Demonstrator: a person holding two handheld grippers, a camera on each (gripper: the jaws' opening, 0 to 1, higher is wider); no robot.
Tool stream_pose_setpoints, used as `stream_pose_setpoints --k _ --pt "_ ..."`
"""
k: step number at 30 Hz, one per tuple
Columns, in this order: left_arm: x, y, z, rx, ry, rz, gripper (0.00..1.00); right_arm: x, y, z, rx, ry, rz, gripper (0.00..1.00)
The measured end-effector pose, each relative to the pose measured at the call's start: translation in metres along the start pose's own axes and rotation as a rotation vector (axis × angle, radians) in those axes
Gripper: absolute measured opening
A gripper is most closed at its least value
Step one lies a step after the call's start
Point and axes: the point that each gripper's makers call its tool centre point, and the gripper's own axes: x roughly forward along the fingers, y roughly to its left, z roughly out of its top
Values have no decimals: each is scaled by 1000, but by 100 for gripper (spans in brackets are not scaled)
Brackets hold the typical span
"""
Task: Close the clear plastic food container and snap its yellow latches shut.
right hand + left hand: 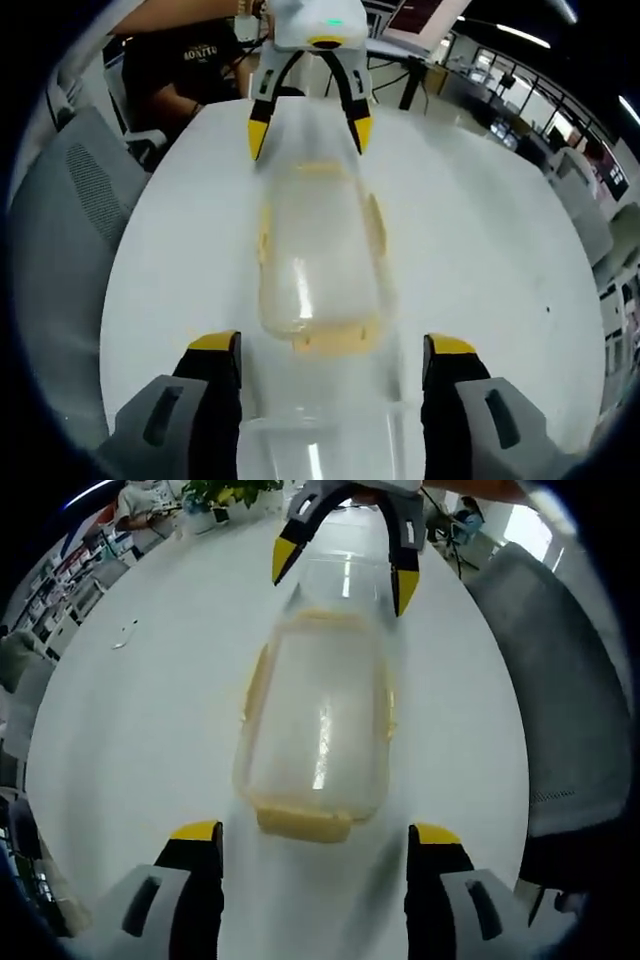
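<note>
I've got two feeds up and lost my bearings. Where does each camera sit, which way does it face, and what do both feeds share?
Left gripper view: rides on the left gripper, looking along the container toward the right gripper, which faces it from the far end; own jaws apart at the bottom.
Right gripper view: rides on the right gripper, looking the opposite way at the left gripper; a person's dark sleeve behind.
Shared: the container with yellow latches on the white table, seen from opposite ends.

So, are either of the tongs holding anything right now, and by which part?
Nothing looks held: the left tongs and right tongs stand open, straddling opposite ends of the clear container on the table.
</note>
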Motion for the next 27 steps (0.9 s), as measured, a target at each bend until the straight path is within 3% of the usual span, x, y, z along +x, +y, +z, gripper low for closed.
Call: stream_pose_setpoints --k 13,27 --pt "14 -2 -4 12 18 -36 62 13 -4 -4 11 18 45 67" --pt "15 -2 2 7 -5 -60 54 17 7 -7 -20 46 132 53"
